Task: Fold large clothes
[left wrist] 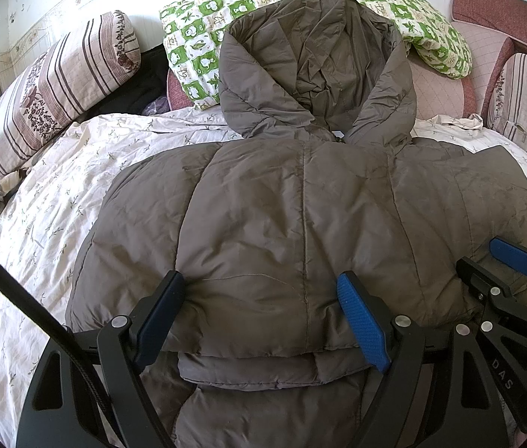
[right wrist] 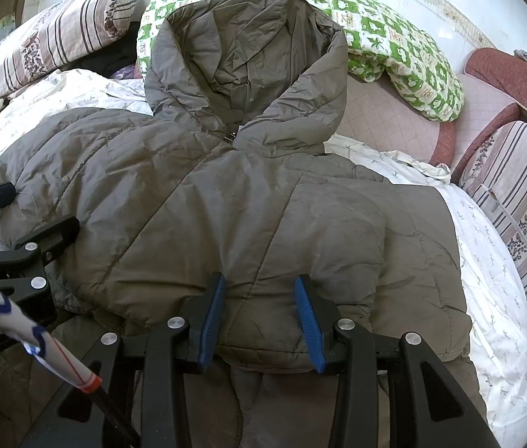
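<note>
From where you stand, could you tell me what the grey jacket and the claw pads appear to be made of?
Jacket: probably thin nylon-type shell over puffy filling; slight sheen, fine crinkles, stitched quilting. Pads: likely blue rubber or plastic; matte, dotted texture.

The left gripper [left wrist: 263, 313] points steeply downward, its blue pads spread wide. Just beside it, the right gripper [right wrist: 259, 317] tilts down alike, its jaws set narrower, pads pressing into padded fabric.
</note>
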`<state>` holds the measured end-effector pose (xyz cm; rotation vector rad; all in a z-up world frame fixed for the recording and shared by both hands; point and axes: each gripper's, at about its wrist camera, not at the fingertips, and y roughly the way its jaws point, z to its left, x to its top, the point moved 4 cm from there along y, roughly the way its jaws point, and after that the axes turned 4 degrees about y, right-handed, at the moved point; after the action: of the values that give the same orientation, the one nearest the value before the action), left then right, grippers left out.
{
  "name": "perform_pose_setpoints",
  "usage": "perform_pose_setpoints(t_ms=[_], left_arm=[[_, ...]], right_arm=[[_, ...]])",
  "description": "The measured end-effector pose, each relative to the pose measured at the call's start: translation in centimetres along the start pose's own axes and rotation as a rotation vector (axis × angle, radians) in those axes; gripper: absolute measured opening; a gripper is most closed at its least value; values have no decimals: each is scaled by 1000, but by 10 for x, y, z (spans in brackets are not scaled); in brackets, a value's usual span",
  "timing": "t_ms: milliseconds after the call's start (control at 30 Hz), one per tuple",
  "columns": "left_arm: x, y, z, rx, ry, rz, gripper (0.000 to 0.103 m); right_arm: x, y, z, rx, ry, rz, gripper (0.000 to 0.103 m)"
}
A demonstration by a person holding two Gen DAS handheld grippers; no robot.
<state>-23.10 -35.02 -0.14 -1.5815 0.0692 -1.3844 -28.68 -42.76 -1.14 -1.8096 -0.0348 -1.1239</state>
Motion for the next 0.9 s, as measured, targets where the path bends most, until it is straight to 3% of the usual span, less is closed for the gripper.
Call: perform_pose_setpoints(t_ms=[233, 500, 900], left_arm=[[0, 0, 0, 1, 1, 0, 83], [0, -9, -1, 39, 16, -22, 83], [12, -36, 13, 29, -37, -52, 83]], right_arm=[[0, -1, -2, -16, -10, -4, 45], [2, -11, -11, -20, 0, -15, 59], [5, -53, -29, -2, 48, -47, 60]])
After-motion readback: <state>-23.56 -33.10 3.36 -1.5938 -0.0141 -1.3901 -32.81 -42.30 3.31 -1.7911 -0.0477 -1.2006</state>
